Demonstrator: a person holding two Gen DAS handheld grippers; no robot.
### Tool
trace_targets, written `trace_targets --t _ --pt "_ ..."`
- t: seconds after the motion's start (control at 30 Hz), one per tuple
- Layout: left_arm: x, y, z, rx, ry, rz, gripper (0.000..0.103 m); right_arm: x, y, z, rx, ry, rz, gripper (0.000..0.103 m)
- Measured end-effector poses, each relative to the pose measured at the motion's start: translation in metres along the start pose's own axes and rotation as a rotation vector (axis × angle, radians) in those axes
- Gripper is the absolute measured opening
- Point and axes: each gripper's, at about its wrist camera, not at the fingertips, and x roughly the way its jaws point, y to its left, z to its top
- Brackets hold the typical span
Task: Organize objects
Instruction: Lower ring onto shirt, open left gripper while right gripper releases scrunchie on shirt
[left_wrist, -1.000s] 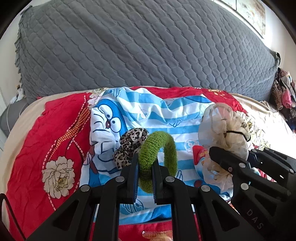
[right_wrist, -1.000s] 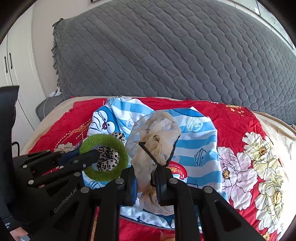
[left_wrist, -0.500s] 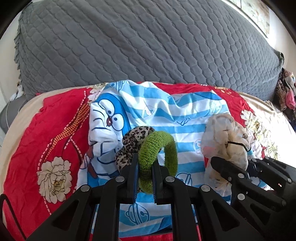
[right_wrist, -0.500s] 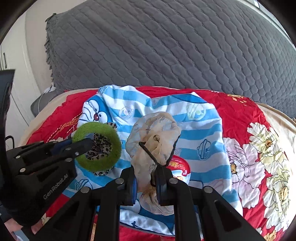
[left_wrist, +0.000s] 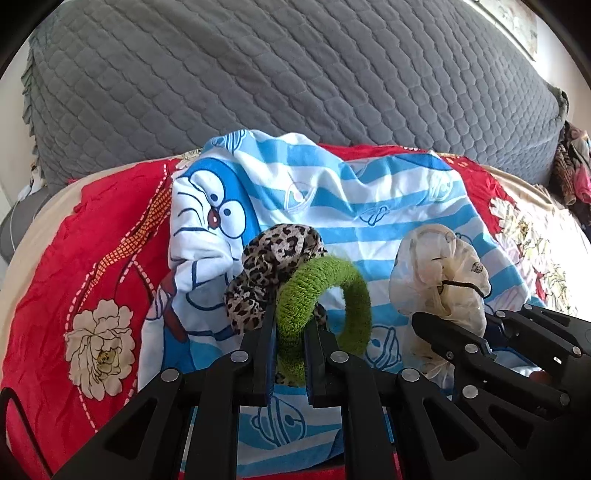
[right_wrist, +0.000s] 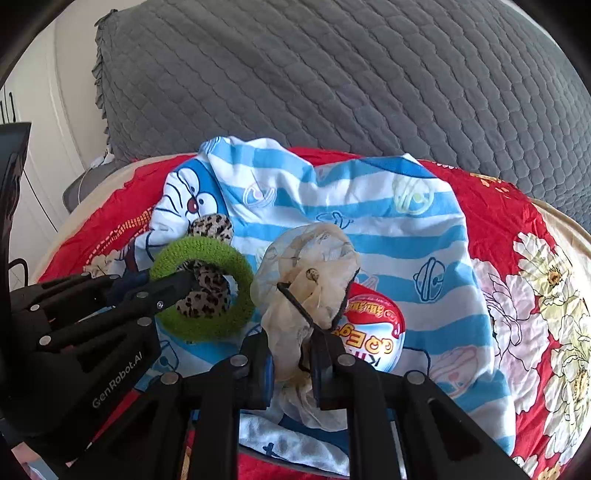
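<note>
My left gripper is shut on a fuzzy green hair ring, which stands upright between the pads. A leopard-print scrunchie hangs with it, tangled against the ring; whether the pads pinch it too is unclear. My right gripper is shut on a sheer cream scrunchie with a black elastic. Both hover low over a blue-and-white striped cartoon cloth. In the right wrist view the left gripper holds the green ring at the left.
The cartoon cloth lies on a red floral bedspread. A red-and-white round packet rests on the cloth under the cream scrunchie. A grey quilted headboard cover rises behind. Clothes pile at the far right.
Both grippers have sunk toward the striped cloth, still holding their scrunchies. The cloth and bedspread fill more of each view.
</note>
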Motion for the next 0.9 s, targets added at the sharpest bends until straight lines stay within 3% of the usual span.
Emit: trace_targets --t 0.73,0.83,0.9 --pt "0.015 -0.001 -0.008 0.024 0.027 0.012 0.014 0.013 -0.005 -0.010 0.020 0.065 0.002 0.020" --pt "0.016 0.000 -0.007 0.025 0.031 0.021 0.018 0.013 -0.006 -0.011 0.028 0.073 0.004 0.022" --pt "0.016 0.001 -0.008 0.017 0.037 0.013 0.028 0.012 -0.006 -0.011 0.026 0.071 0.001 0.025"
